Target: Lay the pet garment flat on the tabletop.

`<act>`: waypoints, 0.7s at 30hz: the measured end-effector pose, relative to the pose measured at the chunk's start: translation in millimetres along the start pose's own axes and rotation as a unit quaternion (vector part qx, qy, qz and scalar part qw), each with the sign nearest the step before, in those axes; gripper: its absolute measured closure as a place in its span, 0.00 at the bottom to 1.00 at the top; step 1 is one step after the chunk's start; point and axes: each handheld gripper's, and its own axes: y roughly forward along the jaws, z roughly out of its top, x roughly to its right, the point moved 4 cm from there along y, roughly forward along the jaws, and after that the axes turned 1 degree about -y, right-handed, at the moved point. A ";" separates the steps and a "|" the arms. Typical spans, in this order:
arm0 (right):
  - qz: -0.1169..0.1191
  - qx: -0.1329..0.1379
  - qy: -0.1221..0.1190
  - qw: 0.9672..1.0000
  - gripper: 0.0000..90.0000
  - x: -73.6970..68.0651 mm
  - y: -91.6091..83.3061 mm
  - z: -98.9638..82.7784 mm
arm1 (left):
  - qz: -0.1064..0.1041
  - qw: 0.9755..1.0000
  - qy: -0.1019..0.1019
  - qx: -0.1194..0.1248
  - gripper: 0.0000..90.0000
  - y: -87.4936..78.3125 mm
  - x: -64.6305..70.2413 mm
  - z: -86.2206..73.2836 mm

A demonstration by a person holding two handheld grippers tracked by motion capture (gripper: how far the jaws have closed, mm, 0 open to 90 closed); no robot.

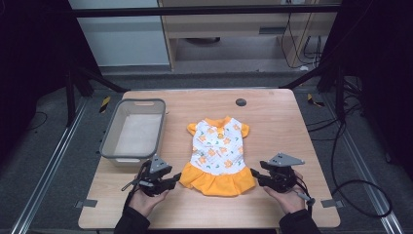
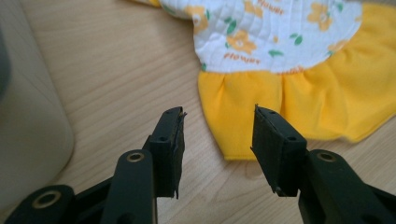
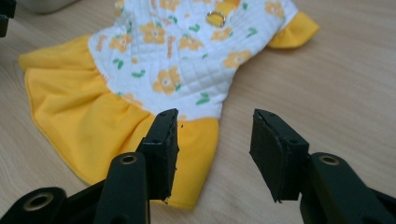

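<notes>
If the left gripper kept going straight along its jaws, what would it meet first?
Probably the yellow skirt hem of the small dress: the open left gripper points at its corner, with only bare table between. How far off it is stays unclear.

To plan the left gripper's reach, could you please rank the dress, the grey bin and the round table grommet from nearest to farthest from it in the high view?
From the left gripper:
1. Dress, just right of it.
2. Grey bin, close behind, slightly left.
3. Round grommet, far side of the table.

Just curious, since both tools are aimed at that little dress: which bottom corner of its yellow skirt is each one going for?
The left gripper faces the skirt's left corner, on the grey basket's side; the right gripper faces the opposite corner. Both jaws stand open.
</notes>
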 end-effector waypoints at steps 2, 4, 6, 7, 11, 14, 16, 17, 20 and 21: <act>0.005 -0.014 -0.003 1.000 0.58 -1.4 5.2 -7.1 | -0.001 1.000 -0.002 -0.005 0.60 3.9 1.0 -3.1; 0.006 -0.026 -0.006 1.000 0.59 -2.4 10.4 -12.8 | -0.002 1.000 -0.001 -0.011 0.60 7.4 1.8 -5.5; 0.010 -0.040 -0.004 0.999 0.61 -4.1 15.4 -17.3 | -0.004 1.000 -0.002 -0.014 0.61 10.2 2.4 -6.7; 0.010 -0.045 -0.003 0.999 0.62 -4.7 17.9 -19.2 | -0.004 1.000 -0.002 -0.017 0.62 12.0 2.7 -7.3; 0.013 -0.063 -0.005 0.998 0.66 -6.1 26.2 -26.0 | -0.010 0.999 0.002 -0.041 0.68 20.4 5.7 -11.4; 0.014 -0.081 -0.011 0.997 0.73 -8.8 31.3 -30.4 | -0.014 0.998 0.003 -0.058 0.76 25.0 8.3 -14.2; 0.016 -0.082 -0.013 0.996 0.77 -11.4 32.3 -30.8 | -0.011 0.998 0.011 -0.059 0.81 25.0 9.7 -13.8; 0.016 -0.084 -0.012 0.996 0.80 -12.6 31.8 -30.4 | -0.010 0.998 0.013 -0.062 0.84 24.7 10.4 -13.7; 0.014 -0.086 -0.018 0.996 0.89 -14.0 31.0 -29.7 | -0.004 0.998 0.016 -0.068 0.95 24.7 11.2 -13.1; 0.015 -0.088 -0.016 0.996 0.93 -14.0 30.5 -29.4 | -0.002 0.997 0.015 -0.069 0.96 24.9 11.5 -12.8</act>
